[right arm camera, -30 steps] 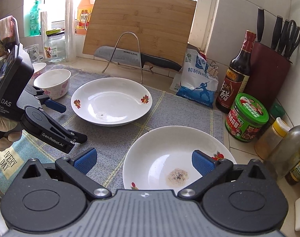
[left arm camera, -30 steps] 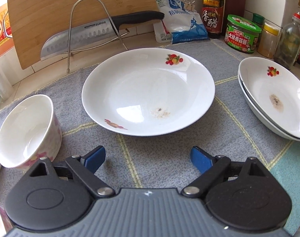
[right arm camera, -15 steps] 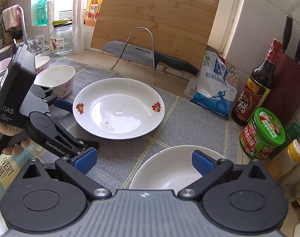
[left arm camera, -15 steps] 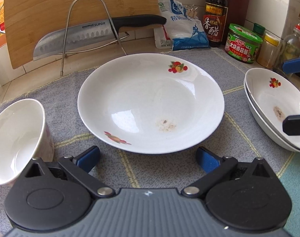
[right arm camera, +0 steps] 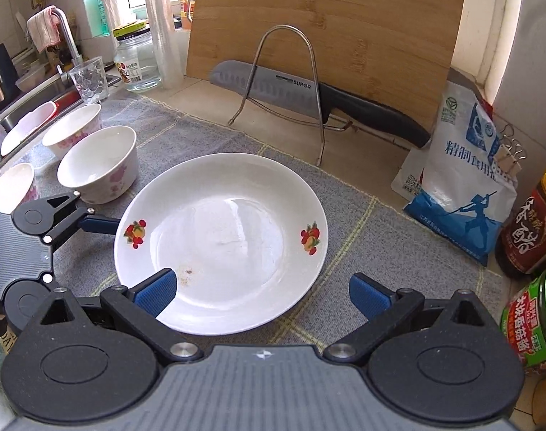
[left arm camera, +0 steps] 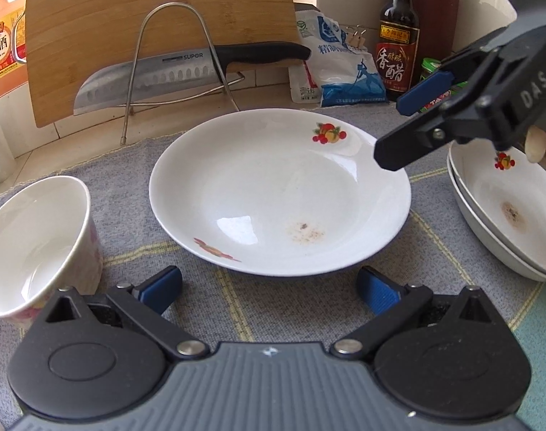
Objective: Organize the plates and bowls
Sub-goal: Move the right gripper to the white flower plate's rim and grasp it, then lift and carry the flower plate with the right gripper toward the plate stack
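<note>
A white plate with fruit prints (left arm camera: 273, 194) lies on the grey mat; it also shows in the right wrist view (right arm camera: 229, 237). My left gripper (left arm camera: 269, 289) is open and empty just in front of its near rim. My right gripper (right arm camera: 260, 292) is open and empty over the plate's right rim; in the left wrist view it (left arm camera: 413, 125) hangs above that rim. Two stacked plates (left arm camera: 506, 215) sit at the right. A floral bowl (left arm camera: 32, 244) stands left of the plate, with more bowls (right arm camera: 75, 134) behind it.
A cutting board (right arm camera: 323, 36) and a knife (right arm camera: 308, 97) on a wire rack stand at the back. A salt bag (right arm camera: 459, 176), vinegar bottle (right arm camera: 531, 233) and green-lidded jar (right arm camera: 535, 323) line the right. A glass (right arm camera: 91, 79), jar (right arm camera: 138, 61) and sink (right arm camera: 32, 93) are at the left.
My right gripper left the stacked plates and moved left, over the middle plate's right rim. My left gripper edged closer to the plate's near rim. Both stayed open.
</note>
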A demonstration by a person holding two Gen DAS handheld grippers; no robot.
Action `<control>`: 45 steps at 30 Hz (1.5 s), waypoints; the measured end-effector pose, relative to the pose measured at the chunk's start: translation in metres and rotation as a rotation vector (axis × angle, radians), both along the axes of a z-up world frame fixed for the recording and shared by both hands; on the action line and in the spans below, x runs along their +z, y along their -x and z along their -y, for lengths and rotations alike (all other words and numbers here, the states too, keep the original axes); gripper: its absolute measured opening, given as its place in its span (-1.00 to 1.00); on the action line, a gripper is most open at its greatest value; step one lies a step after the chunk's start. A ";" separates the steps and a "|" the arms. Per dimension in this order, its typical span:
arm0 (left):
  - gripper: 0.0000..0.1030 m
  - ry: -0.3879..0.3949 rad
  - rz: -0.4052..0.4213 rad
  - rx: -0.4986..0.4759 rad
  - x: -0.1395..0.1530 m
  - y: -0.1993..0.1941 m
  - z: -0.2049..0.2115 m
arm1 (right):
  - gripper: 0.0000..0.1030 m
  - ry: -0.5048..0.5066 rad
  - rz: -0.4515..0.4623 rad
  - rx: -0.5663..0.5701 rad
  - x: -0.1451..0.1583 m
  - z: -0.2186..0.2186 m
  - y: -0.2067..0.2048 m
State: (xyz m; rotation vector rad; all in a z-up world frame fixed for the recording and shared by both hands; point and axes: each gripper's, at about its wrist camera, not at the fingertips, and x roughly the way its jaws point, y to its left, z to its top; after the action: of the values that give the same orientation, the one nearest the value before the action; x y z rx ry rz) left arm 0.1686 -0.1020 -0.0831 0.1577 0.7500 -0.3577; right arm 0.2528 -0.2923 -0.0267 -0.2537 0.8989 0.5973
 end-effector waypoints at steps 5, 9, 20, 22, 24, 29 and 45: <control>1.00 0.006 0.011 0.010 -0.001 0.000 0.000 | 1.00 -0.030 -0.128 0.025 -0.021 0.003 -0.040; 1.00 0.010 0.010 0.013 -0.001 -0.002 0.001 | 1.00 -0.022 -0.180 0.073 -0.032 -0.004 -0.056; 1.00 0.012 0.015 -0.029 -0.001 -0.006 0.001 | 1.00 -0.047 -0.232 0.210 -0.039 -0.018 -0.084; 1.00 0.013 0.015 -0.038 -0.001 -0.008 0.001 | 1.00 -0.059 -0.239 0.234 -0.039 -0.020 -0.089; 1.00 0.014 0.017 -0.041 -0.001 -0.008 0.002 | 1.00 -0.068 -0.246 0.254 -0.039 -0.021 -0.094; 0.98 0.019 0.023 -0.046 -0.001 -0.009 0.003 | 1.00 -0.100 -0.272 0.300 -0.039 -0.023 -0.103; 0.95 0.020 0.027 -0.061 0.000 -0.010 0.004 | 1.00 -0.159 -0.343 0.317 -0.038 -0.028 -0.124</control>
State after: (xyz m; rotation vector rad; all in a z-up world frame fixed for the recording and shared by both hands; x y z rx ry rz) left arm 0.1788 -0.1064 -0.0828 0.1661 0.7155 -0.4200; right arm 0.3764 -0.2647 -0.0647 -0.1525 1.1439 1.0231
